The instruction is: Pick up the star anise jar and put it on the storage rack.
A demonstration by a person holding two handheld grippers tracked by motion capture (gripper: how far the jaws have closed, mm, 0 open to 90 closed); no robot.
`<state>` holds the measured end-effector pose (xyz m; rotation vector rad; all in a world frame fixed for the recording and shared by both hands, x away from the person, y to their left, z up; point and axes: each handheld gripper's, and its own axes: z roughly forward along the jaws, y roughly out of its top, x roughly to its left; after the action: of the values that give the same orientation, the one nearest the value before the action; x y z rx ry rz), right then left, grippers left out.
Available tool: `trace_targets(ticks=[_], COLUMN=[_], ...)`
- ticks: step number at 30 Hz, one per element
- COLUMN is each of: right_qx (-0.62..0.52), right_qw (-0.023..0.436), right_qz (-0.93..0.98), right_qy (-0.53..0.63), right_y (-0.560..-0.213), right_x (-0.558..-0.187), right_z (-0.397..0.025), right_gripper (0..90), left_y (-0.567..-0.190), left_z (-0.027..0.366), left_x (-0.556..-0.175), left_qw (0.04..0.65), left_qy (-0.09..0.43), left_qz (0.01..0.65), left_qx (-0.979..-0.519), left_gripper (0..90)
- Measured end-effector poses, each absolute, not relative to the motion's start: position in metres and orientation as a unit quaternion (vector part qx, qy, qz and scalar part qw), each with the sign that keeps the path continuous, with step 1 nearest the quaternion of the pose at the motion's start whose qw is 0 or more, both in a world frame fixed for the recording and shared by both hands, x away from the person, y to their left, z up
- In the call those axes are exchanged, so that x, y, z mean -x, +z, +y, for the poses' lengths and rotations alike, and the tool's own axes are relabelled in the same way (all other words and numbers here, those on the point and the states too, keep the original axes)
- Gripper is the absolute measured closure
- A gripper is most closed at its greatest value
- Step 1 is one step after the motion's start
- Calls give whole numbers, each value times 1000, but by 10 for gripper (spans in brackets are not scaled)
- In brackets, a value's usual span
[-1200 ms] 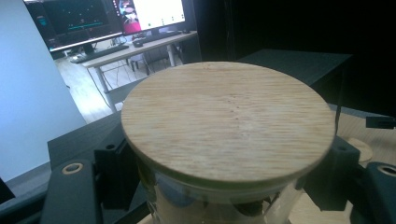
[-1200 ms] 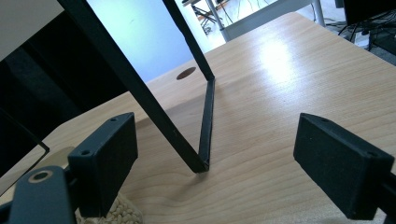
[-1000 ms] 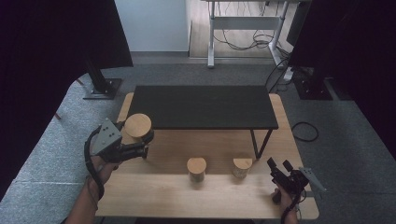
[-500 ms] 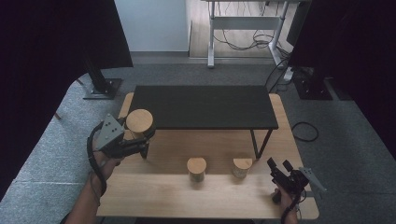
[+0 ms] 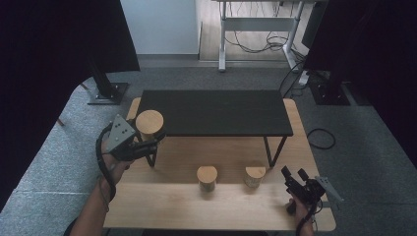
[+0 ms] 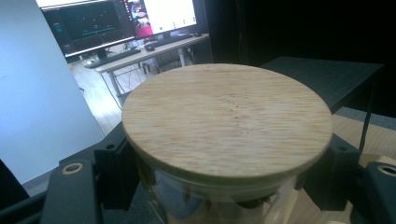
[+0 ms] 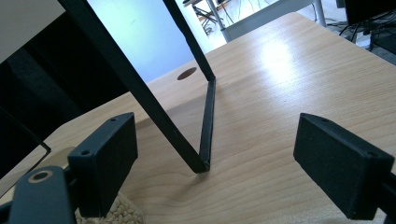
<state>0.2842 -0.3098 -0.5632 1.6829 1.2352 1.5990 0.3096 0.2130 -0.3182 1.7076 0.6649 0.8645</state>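
Up at the left front corner of the black shelf [image 5: 211, 112], the wooden-lidded jar [image 5: 149, 124] sits clamped in the left gripper [image 5: 142, 145]. Below the shelf stand two more jars [image 5: 207, 178]; right of them, the right gripper [image 5: 292, 176] gapes wide, holding nothing.

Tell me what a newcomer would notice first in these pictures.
First, the wood-lidded jar clamped in the left gripper, lifted at the left front corner of the black shelf; in the left gripper view its round lid looms large. Next, two more lidded jars standing on the wooden table in front of the shelf. The right gripper rests open at the table's right front corner.
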Motion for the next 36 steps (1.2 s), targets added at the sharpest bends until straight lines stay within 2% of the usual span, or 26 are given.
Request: trace_targets(ticks=[36], right_qx=[-619], right_qw=[251], right_qz=[455], right_qy=[589], right_y=[-563], right_x=[-285], right_z=[-310], right_gripper=[131], left_y=[-333], left_z=[193], left_x=[-371], left_qw=[503], left_qy=[359], left_qz=[312], left_qx=[-722], left_gripper=[249])
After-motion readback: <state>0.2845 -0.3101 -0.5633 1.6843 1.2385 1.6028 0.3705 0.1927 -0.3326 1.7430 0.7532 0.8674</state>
